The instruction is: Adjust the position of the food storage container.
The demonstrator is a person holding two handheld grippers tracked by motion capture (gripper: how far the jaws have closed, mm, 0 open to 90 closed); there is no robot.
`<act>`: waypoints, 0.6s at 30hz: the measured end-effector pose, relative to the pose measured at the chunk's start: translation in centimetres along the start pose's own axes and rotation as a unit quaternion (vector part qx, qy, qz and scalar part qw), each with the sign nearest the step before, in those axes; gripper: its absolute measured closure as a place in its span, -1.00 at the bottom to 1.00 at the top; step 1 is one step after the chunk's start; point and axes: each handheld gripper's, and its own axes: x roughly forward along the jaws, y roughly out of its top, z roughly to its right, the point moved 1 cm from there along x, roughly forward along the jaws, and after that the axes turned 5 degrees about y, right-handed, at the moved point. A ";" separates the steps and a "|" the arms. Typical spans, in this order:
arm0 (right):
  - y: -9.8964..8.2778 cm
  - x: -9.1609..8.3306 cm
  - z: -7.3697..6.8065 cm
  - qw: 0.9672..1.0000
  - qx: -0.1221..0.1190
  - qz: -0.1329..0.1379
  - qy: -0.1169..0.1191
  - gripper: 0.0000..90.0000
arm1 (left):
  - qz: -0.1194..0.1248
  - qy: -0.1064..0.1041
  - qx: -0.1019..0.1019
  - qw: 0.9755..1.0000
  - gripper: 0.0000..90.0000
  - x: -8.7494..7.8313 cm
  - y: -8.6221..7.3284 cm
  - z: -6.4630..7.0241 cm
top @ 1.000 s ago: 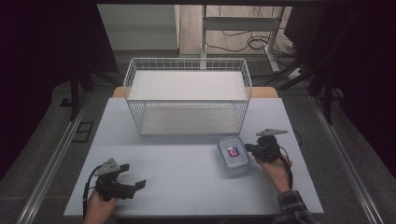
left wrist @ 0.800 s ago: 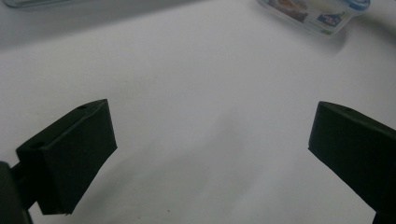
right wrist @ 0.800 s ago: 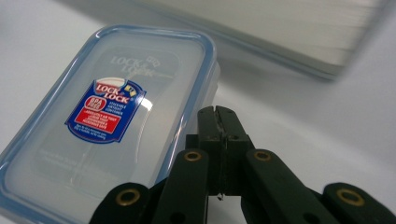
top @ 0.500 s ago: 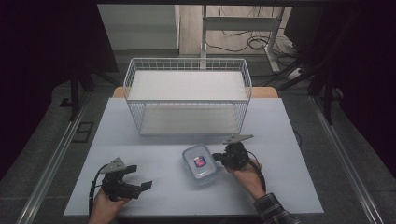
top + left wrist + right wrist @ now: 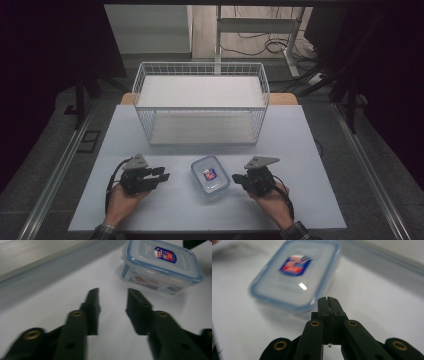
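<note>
A small clear box (image 5: 210, 176) with a blue-edged lid and a red and blue sticker sits on the white table (image 5: 310, 150), near the front edge. It is closed with its lid on. The box lies between the two grippers. The left gripper (image 5: 162, 176) is held in a hand at the left of the box, near it but not touching it. Its jaws have just been closing, yet there is a gap between them and nothing sits in that gap. In the left gripper view the box (image 5: 161, 266) is a little way ahead of the two black fingertips (image 5: 93, 298). The right gripper (image 5: 236, 178) is just beside the box on the other side. Its jaws are pressed tight together and hold nothing. In the right gripper view the tips (image 5: 328, 300) are right at the edge of the box (image 5: 295, 273); I cannot tell if they touch it. Behind the box, farther back on the table, stands a big white wire basket (image 5: 200, 75).
</note>
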 end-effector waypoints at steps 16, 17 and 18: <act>-1.4 1.6 -2.1 0.999 0.002 -0.039 0.021 0.97 | -0.044 -0.066 0.038 0.996 0.97 8.5 3.9 -0.4; -1.4 1.6 -1.9 0.999 0.002 -0.037 0.017 0.97 | -0.049 -0.069 0.044 0.995 0.97 8.5 3.9 -0.2; -1.3 1.6 -1.7 0.999 0.004 -0.035 0.016 0.97 | -0.053 -0.056 0.047 0.996 1.00 8.4 3.9 0.2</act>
